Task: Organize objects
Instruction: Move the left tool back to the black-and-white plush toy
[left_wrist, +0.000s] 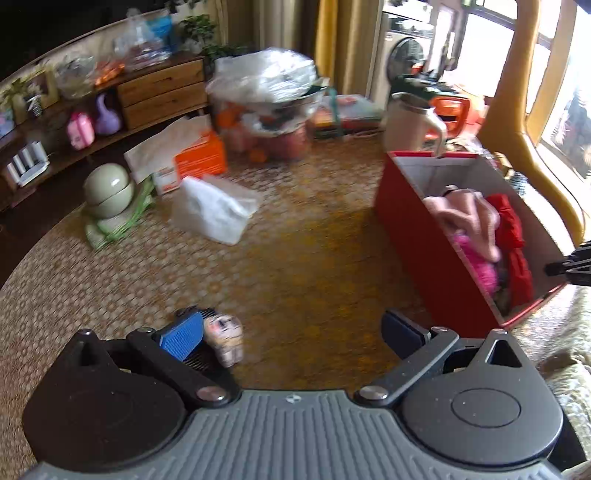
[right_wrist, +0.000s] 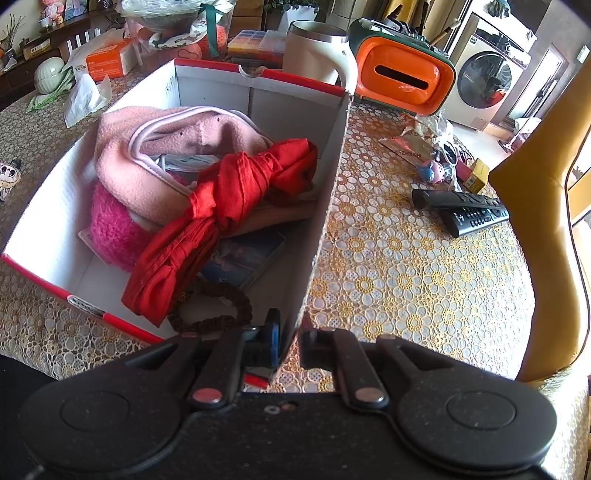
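Meanwhile, the left gripper (left_wrist: 291, 332) is held tilted down over the desk (left_wrist: 295, 258), its jaws spread wide with nothing between them; a small cartoon figurine (left_wrist: 225, 338) lies on the lace cloth just beside its blue left pad. The right gripper (right_wrist: 288, 345) is angled steeply down and clamped on the near wall of the red box (right_wrist: 325, 206), one finger inside and one outside. Inside the box, a pink fleece (right_wrist: 177, 158) and a knotted red scarf (right_wrist: 221, 206) are piled.

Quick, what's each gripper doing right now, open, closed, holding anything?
Left gripper: open wide, holding nothing.
Right gripper: shut on the box wall.
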